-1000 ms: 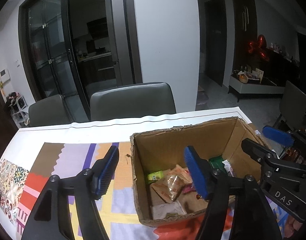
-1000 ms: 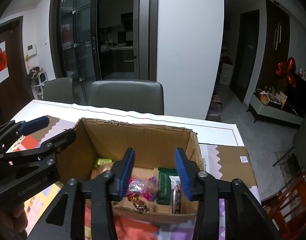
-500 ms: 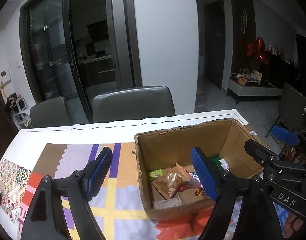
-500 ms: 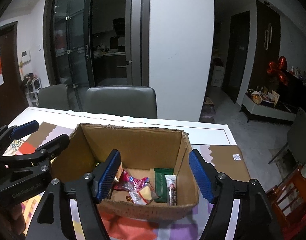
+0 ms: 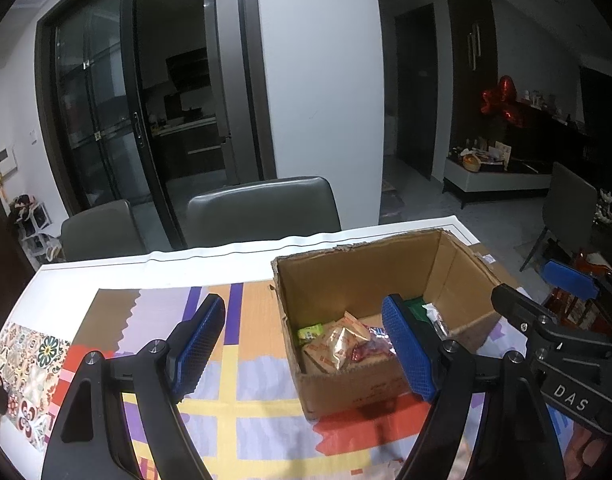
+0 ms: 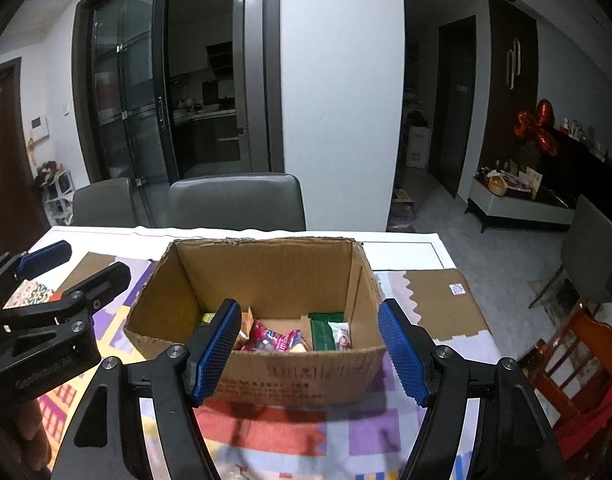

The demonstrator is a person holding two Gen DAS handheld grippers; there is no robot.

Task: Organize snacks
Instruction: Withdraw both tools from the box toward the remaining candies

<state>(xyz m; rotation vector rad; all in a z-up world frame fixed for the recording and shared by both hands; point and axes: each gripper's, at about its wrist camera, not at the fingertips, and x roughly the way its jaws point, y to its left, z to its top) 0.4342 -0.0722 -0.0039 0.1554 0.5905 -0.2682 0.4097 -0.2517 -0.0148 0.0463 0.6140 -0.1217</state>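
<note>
An open cardboard box (image 5: 362, 280) (image 6: 266, 272) stands on the table's patterned cloth. Inside lie several snacks: tan wrapped packets (image 5: 338, 342), a green-yellow packet (image 5: 309, 331), pink wrapped candy (image 6: 274, 338) and a dark green bar (image 6: 324, 330). My left gripper (image 5: 306, 350) is open and empty, held above the cloth at the box's front left. My right gripper (image 6: 310, 354) is open and empty, in front of the box's near wall. Each gripper shows in the other's view: the right gripper (image 5: 546, 300), the left gripper (image 6: 72, 266).
Two grey chairs (image 5: 262, 216) stand behind the table's far edge. The colourful cloth (image 5: 234, 392) covers most of the table, with a white strip (image 5: 186, 268) at the back. A wooden chair (image 6: 578, 356) stands to the right. A sideboard (image 6: 518, 200) is further back.
Both grippers have drawn back and up from the box. The right gripper opened wide and released the pink candy into the box. The left gripper opened wider too.
</note>
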